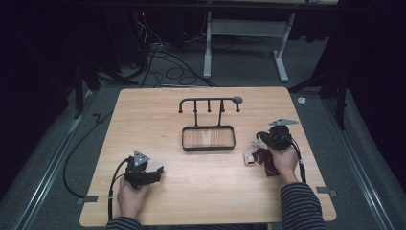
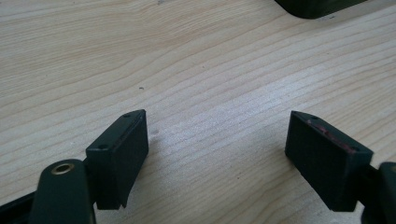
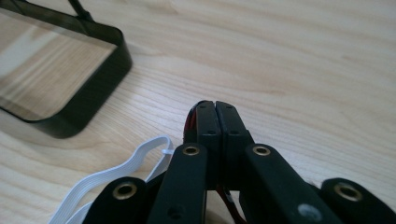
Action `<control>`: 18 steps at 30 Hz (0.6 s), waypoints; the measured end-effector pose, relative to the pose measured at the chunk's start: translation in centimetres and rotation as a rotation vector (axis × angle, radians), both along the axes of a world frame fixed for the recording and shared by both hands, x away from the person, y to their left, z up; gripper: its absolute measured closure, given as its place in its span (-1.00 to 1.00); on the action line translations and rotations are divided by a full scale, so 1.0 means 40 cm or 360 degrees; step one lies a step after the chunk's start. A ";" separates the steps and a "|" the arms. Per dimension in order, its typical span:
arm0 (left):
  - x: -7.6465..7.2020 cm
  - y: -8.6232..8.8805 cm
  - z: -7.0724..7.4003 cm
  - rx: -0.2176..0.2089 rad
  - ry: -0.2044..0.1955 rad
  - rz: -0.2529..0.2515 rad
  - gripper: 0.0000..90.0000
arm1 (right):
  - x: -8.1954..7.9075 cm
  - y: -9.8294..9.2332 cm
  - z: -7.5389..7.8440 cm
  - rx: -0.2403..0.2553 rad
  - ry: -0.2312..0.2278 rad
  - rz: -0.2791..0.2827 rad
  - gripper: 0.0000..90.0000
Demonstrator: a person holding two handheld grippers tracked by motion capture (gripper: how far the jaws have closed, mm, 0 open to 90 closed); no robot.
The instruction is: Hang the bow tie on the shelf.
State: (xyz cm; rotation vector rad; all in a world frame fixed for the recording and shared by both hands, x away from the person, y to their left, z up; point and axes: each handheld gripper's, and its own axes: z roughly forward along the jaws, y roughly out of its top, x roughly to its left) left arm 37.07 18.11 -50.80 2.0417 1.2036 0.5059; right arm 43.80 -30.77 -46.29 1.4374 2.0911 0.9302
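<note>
A dark red cloth mask [image 1: 265, 161] with a white elastic strap [image 3: 126, 168] lies at the table's right side, under the person's right hand. My right gripper [image 1: 261, 144] is over it, and in the right gripper view its jaws [image 3: 215, 112] are pressed together, with a sliver of the red cloth showing at their left edge. My left gripper [image 1: 158, 171] rests low over the bare wood near the front left. Its jaws [image 2: 217, 144] stand wide apart, and only tabletop lies between them.
A black wire rack with several hooks [image 1: 209, 101] stands over a black-rimmed tray [image 1: 208, 127] at the table's middle back. That tray's rim [image 3: 93, 88] lies close to the upper left of the right gripper. A dark corner of the tray [image 2: 317, 7] shows far ahead of the left gripper.
</note>
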 end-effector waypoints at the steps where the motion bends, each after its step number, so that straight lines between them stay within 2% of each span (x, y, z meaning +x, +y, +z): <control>1: 0.000 0.000 0.000 0.0000 0.0001 -0.0001 -0.52 | -0.008 0.000 0.009 0.0000 -0.0021 0.0006 1.00; 9: 0.000 0.000 0.000 0.0000 0.0000 0.0000 -0.52 | -0.072 -0.003 0.077 0.0012 -0.0187 0.0062 1.00; 18: 0.000 0.000 0.000 0.0000 0.0000 0.0000 -0.52 | -0.125 0.015 0.134 0.0012 -0.0297 0.0130 1.00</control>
